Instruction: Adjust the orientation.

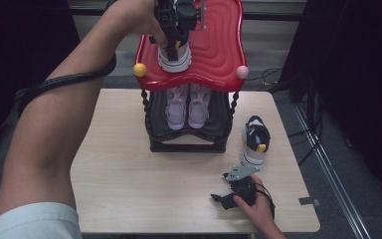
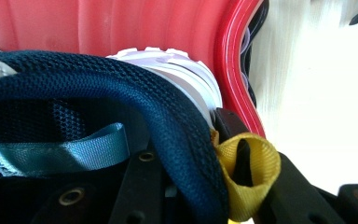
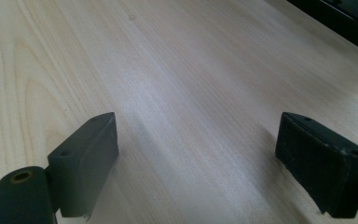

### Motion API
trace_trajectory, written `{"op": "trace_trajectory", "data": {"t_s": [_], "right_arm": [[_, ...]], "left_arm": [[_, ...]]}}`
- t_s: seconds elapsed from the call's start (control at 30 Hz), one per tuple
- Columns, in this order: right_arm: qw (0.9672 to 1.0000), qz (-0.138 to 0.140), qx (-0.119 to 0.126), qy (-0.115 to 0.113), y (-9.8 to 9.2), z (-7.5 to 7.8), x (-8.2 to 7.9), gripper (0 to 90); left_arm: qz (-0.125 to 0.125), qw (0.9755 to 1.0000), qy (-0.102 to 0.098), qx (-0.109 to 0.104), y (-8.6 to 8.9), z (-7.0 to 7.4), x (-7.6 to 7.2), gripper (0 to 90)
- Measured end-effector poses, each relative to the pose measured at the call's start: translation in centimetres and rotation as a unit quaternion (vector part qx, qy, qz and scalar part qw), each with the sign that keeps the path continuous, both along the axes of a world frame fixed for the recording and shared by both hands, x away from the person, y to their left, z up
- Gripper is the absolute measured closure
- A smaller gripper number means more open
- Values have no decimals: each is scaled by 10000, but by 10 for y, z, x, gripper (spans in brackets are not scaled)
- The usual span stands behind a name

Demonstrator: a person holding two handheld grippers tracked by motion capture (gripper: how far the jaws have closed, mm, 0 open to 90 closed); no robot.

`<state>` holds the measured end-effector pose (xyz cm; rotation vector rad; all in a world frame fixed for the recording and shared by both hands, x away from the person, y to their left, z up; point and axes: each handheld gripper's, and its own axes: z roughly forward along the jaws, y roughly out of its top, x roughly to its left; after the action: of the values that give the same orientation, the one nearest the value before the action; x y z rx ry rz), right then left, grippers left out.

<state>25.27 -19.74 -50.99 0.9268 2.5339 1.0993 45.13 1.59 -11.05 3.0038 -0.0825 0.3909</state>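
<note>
Left tongs [image 2: 186, 186] pinch navy shoe collar [image 2: 121, 93]; right tongs [image 3: 196, 158] gape.

1. From the high view, my left gripper [image 1: 175, 37] covers most of the navy shoe [image 1: 174, 56] on the red top shelf [image 1: 214, 45]; I see only its white sole and heel.
2. The top edge cuts off that shelf's far end and the gripper's upper body.
3. The shelf hides the toes of the pink shoes [image 1: 188, 105] below.
4. In the left gripper view, the shoe collar [image 2: 121, 93] hides where my jaws meet.
</note>
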Motion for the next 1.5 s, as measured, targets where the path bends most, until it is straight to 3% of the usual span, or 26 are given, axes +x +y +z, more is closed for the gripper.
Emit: {"op": "trace_trajectory", "data": {"t_s": [0.43, 0.63, 0.7, 0.8, 1.0, 1.1, 1.27, 1.5], "right_arm": [[10000, 0, 0, 1, 0, 0, 0, 125], [10000, 2, 1, -2, 0, 0, 0, 125], [10000, 1, 0, -2, 0, 0, 0, 125], [10000, 0, 0, -2, 0, 0, 0, 125], [10000, 4, -7, -20, 0, 0, 0, 125], [10000, 0, 0, -1, 0, 0, 0, 125], [10000, 0, -1, -3, 0, 0, 0, 125], [10000, 0, 0, 0, 0, 0, 0, 125]], "left_arm": [[164, 9998, 64, -84, 0, 2, 2, 706], [127, 9999, 58, -98, 2, 4, 3, 698], [225, 9996, 80, -155, 3, 4, 3, 695], [247, 9995, 15, -193, 4, 5, 3, 683], [386, 9989, -32, -249, 6, 6, 6, 573], [460, 9986, 24, -262, 7, 6, 6, 559], [527, 9983, -57, -253, 8, 8, 5, 542], [724, 9968, -4, -341, 11, 9, 5, 453]]}}
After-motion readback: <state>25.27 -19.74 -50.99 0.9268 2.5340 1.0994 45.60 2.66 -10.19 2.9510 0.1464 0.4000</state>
